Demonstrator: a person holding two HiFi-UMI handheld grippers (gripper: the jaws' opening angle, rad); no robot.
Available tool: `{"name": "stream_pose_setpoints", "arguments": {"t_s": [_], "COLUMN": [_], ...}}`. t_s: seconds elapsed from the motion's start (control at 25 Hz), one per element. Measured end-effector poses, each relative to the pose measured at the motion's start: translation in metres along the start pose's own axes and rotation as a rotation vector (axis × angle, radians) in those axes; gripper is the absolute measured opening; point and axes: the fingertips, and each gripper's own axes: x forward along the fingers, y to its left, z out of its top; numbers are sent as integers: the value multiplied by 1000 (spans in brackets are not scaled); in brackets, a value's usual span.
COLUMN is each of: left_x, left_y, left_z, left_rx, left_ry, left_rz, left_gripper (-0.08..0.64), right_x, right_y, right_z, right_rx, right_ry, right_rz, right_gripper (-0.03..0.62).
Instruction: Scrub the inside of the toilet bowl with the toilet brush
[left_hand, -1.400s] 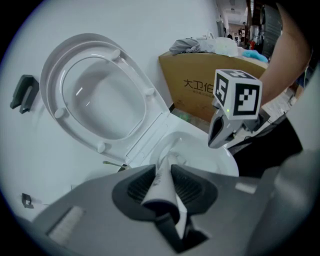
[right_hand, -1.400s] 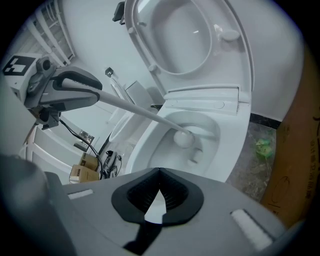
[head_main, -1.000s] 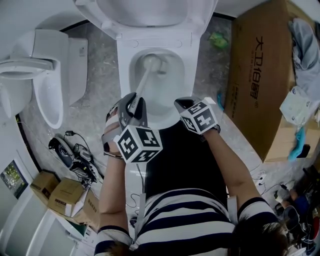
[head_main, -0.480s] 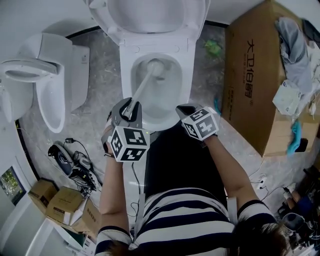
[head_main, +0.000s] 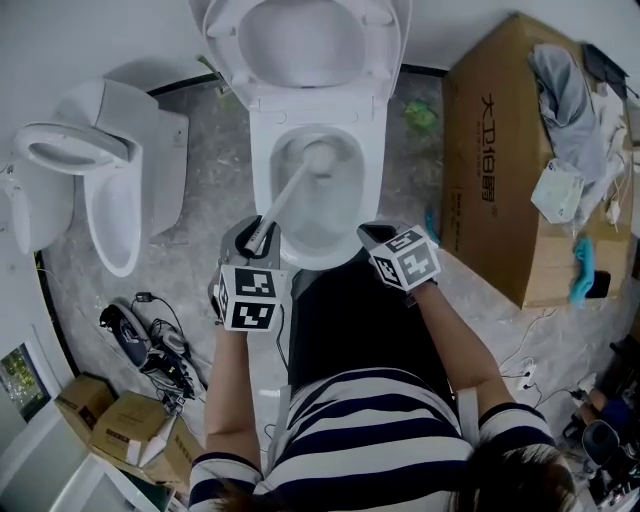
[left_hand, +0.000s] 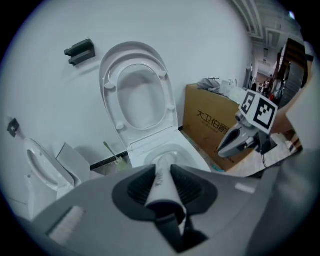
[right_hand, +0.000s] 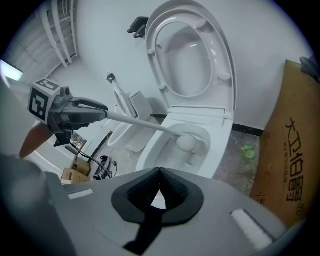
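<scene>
Brush work at toilet bowl (head_main: 377, 192), seat and lid (head_main: 305, 45) raised upright against the wall. Left gripper (head_main: 257, 236) has its jaws clamped on the near end of the toilet brush (head_main: 290, 195), the white handle pinched between the dark pads. Handle slants from the bowl's front-left rim into the bowl; the round head sits inside, toward the back edge. Right gripper (head_main: 369, 233) hovers over the bowl's front-right rim, jaws closed tip to tip, nothing held.

Only legible writing: black characters "大卫伯爵" on the side of a big cardboard box (head_main: 500, 170), standing on the floor to the right of the bowl. Grey cloth (head_main: 565, 85) lies on the box's top. Second toilet (head_main: 110, 190) stands to the left, apart from the first. Small cardboard boxes (head_main: 100, 390) sit at the floor's near-left corner; their print is too small to read.
</scene>
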Motion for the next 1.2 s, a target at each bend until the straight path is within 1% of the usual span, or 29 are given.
{"name": "stream_pose_setpoints", "arguments": {"t_s": [0.2, 0.32, 0.56, 0.84, 1.0, 1.2], "left_x": [-25, -38, -62, -79, -84, -89], "left_y": [3, 6, 9, 18, 19, 17], "left_z": [-4, -6, -11, -20, -26, -35], "left_rx": [-86, -120, -134, -187, -191, -190], "left_ry": [-39, -57, -85, -106, -109, -103], "left_rz": [-12, -15, -7, -6, -6, -11], "left_gripper": [0, 0, 0, 0, 0, 0], "right_x": [-22, -31, -44, -54, -54, -52], "right_y": [13, 19, 31, 48, 53, 60], "right_z": [2, 6, 17, 31, 28, 22], "right_rx": [-4, -4, -2, -5, -9, 9], "right_ry": [-22, -34, -67, -102, -91, -84], "right_rz": [-15, -23, -39, -51, -61, -73], "right_gripper": [-3, -3, -3, -3, -3, -3]}}
